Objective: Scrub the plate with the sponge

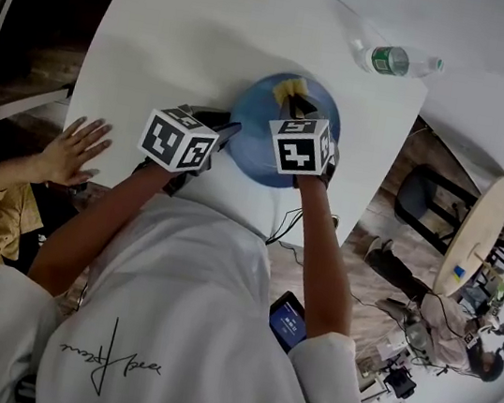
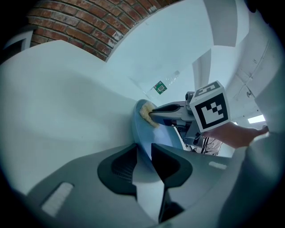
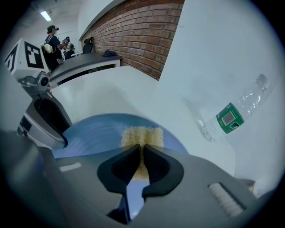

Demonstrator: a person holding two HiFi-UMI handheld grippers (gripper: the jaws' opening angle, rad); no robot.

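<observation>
A blue plate (image 1: 266,141) lies on the white table (image 1: 211,38) near its front edge. My right gripper (image 1: 295,108) is shut on a yellow sponge (image 1: 292,87) and holds it down on the plate's far part; in the right gripper view the sponge (image 3: 141,135) sticks out past the gripper (image 3: 141,153) onto the plate (image 3: 93,131). My left gripper (image 1: 229,133) is at the plate's left rim. In the left gripper view the plate (image 2: 165,137) has its rim between the two pads of the gripper (image 2: 143,150), which pinch it. The sponge (image 2: 145,111) shows there too.
A clear water bottle (image 1: 402,61) with a green label lies on the table beyond the plate, and shows as the bottle (image 3: 231,116) to the right. Another person's hand (image 1: 75,149) rests on the table's left edge. A stool (image 1: 432,201) and a round wooden table (image 1: 475,231) stand at right.
</observation>
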